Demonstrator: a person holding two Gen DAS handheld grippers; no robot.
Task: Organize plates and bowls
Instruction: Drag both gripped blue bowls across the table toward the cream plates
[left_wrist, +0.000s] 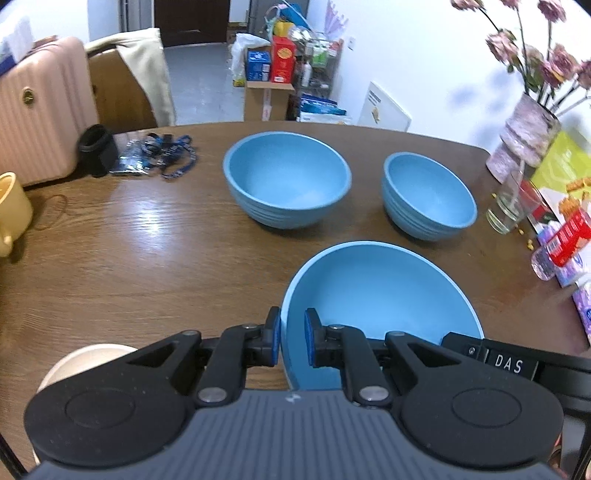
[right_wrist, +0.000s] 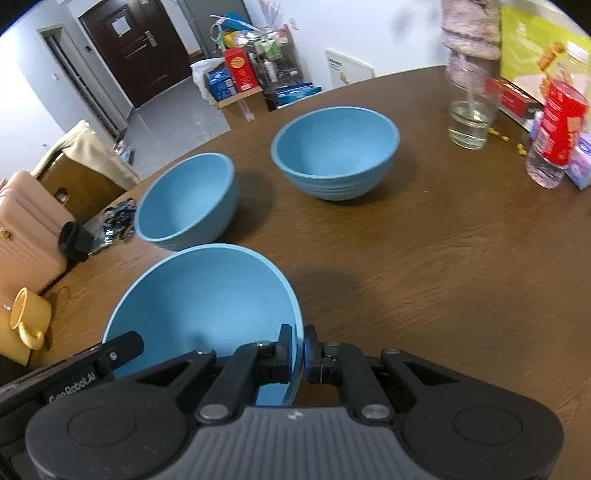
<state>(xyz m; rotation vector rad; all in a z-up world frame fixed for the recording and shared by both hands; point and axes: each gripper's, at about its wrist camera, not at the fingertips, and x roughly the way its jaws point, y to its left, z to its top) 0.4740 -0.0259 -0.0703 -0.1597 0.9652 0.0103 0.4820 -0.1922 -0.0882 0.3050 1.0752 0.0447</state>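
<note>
Left claw (left_wrist: 291, 338) clamped on near-left rim of large matte-blue round bowl (left_wrist: 376, 295); right claw (right_wrist: 297, 352) pinching opposite rim of same bowl, one pad inside, one outside.

Bowl carried between both claws, over brown wooden table (left_wrist: 147, 258), near its front edge.

Two more blue ribbed bowls sit apart further back: wider one (left_wrist: 286, 181), smaller one (left_wrist: 428, 195).

Progress: early. Nothing nested yet; all three bowls separate. Stacking left.
</note>
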